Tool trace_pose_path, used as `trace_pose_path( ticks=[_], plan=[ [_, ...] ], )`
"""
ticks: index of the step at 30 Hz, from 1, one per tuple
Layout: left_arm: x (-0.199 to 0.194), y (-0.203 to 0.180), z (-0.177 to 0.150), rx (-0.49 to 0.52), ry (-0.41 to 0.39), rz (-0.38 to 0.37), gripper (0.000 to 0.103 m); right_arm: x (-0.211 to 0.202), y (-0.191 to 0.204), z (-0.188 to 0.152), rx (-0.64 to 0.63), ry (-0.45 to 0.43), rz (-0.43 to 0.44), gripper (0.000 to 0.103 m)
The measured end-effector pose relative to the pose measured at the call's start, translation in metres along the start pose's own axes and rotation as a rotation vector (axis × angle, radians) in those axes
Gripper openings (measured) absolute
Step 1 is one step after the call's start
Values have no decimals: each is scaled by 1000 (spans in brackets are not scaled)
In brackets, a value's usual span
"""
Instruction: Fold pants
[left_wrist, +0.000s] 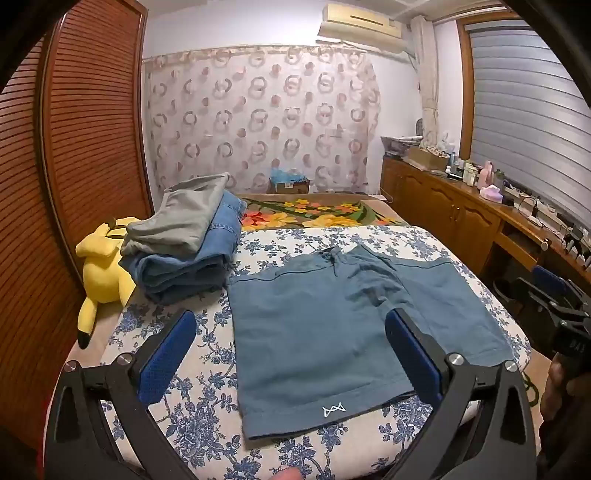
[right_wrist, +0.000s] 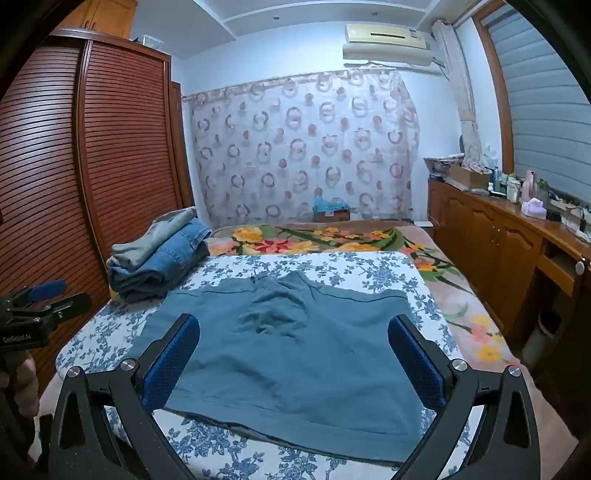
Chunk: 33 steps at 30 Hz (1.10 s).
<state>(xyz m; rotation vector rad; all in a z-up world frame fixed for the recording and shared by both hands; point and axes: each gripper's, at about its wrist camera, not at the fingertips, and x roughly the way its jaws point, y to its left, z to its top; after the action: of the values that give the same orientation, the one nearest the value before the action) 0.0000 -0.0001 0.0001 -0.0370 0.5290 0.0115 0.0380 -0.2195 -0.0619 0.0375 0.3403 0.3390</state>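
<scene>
Teal-blue shorts (left_wrist: 325, 325) lie spread flat on the blue-flowered sheet (left_wrist: 199, 406), waistband toward the far end and a small white logo near the front hem. My left gripper (left_wrist: 290, 325) hovers open above the near left leg, nothing between its blue pads. In the right wrist view the same shorts (right_wrist: 295, 354) fill the middle. My right gripper (right_wrist: 293, 328) is open above the near hem of the right leg, clear of the cloth. Each gripper also shows at the other view's edge: the right gripper (left_wrist: 554, 306), the left gripper (right_wrist: 40, 299).
A stack of folded clothes (left_wrist: 184, 243), grey on top of denim, sits at the far left of the bed. A yellow plush toy (left_wrist: 103, 269) lies beside it by the slatted wardrobe (left_wrist: 81, 147). A flowered blanket (left_wrist: 314, 214) covers the far bed. Wooden cabinets (left_wrist: 461, 218) run along the right.
</scene>
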Motion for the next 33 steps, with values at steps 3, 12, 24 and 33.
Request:
trace_pose_path(
  ticks=[3, 12, 24, 33],
  plan=[
    [0, 0, 0, 2, -1, 2, 102, 1, -1, 0, 28, 5, 9, 102],
    [1, -2, 0, 2, -3, -1, 102, -2, 0, 0, 14, -8, 5, 102],
    [0, -5, 0, 9, -5, 2, 102, -2, 1, 0, 12, -6, 4, 102],
    [-3, -7, -1, 11, -8, 1, 102, -3, 1, -1, 12, -5, 6, 102]
  ],
)
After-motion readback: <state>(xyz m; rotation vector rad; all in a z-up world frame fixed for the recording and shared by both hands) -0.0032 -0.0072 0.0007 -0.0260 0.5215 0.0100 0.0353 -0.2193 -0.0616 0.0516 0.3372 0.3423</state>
